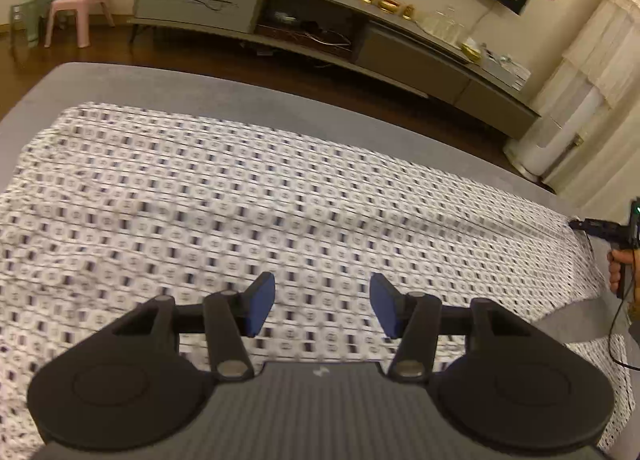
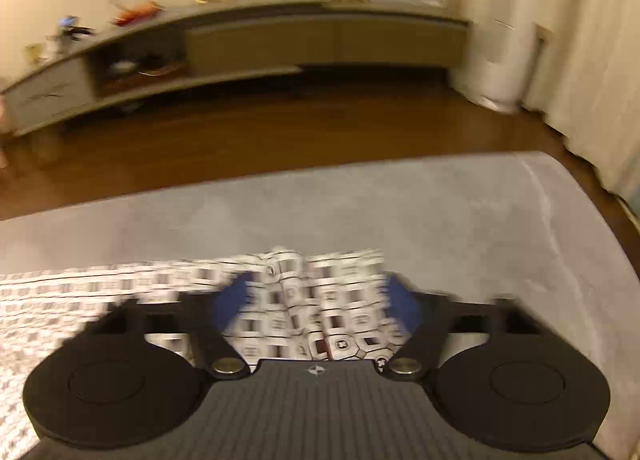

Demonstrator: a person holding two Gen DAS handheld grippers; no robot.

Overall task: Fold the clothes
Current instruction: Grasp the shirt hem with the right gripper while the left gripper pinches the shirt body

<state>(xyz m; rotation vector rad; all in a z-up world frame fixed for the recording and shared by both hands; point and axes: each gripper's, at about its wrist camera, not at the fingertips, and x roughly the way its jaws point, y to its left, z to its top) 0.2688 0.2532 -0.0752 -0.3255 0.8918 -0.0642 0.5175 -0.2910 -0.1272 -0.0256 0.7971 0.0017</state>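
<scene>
A white garment with a dark square-and-circle print [image 1: 248, 196] lies spread flat over a grey padded surface [image 1: 120, 80]. My left gripper [image 1: 322, 310] hovers just above the garment's near part, jaws wide open and empty. In the right wrist view the garment's buttoned edge [image 2: 304, 300] lies between the blue pads of my right gripper [image 2: 318, 302], whose jaws stand open around the cloth without pinching it. The right gripper also shows in the left wrist view [image 1: 600, 230] at the garment's far right edge. The right wrist view is motion-blurred.
The grey surface [image 2: 440, 212] extends bare beyond the garment to the right. Past its far edge is a dark wood floor [image 1: 280, 64], a long low TV cabinet [image 1: 312, 16], a pink chair [image 1: 86, 0] and a green chair [image 1: 36, 4], and a white appliance [image 1: 560, 140].
</scene>
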